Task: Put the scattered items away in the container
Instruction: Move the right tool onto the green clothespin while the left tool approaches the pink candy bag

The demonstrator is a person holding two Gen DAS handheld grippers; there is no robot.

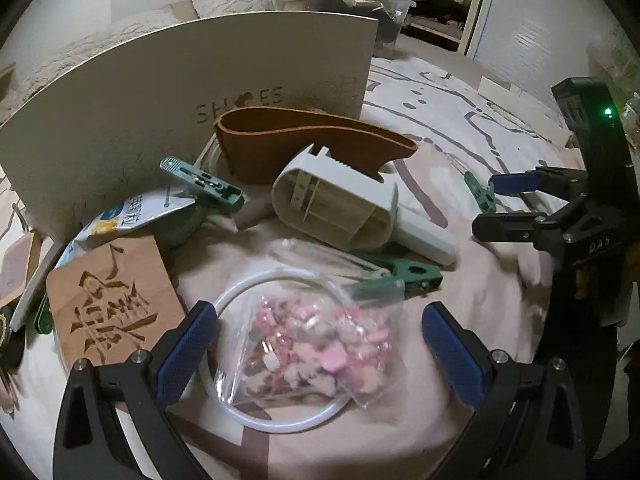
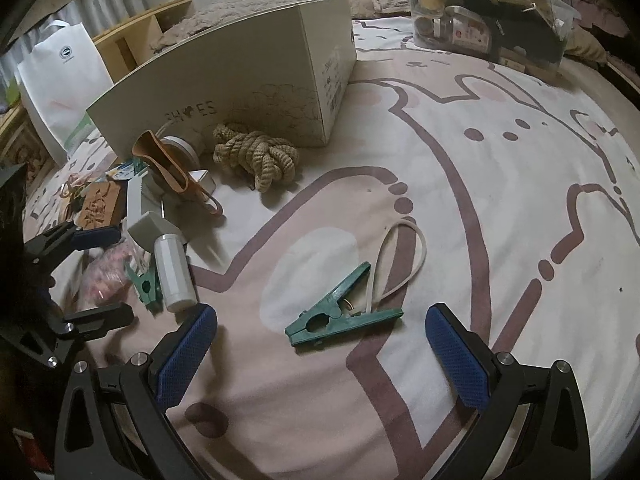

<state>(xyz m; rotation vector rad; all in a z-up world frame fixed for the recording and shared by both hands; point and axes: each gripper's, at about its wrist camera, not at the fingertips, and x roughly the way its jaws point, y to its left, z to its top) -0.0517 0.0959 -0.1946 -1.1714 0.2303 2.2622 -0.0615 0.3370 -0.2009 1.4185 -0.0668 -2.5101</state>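
My left gripper is open, its blue pads either side of a clear bag of pink bits lying on a translucent ring. It also shows in the right wrist view. My right gripper is open just in front of a green clothes peg beside a white loop. It also shows in the left wrist view. A cream shoe box stands behind the clutter.
On the bed sheet lie a white plastic scoop, a brown leather piece, green pegs, a carved wooden tile, a snack packet and a rope knot. A clear tub stands far back.
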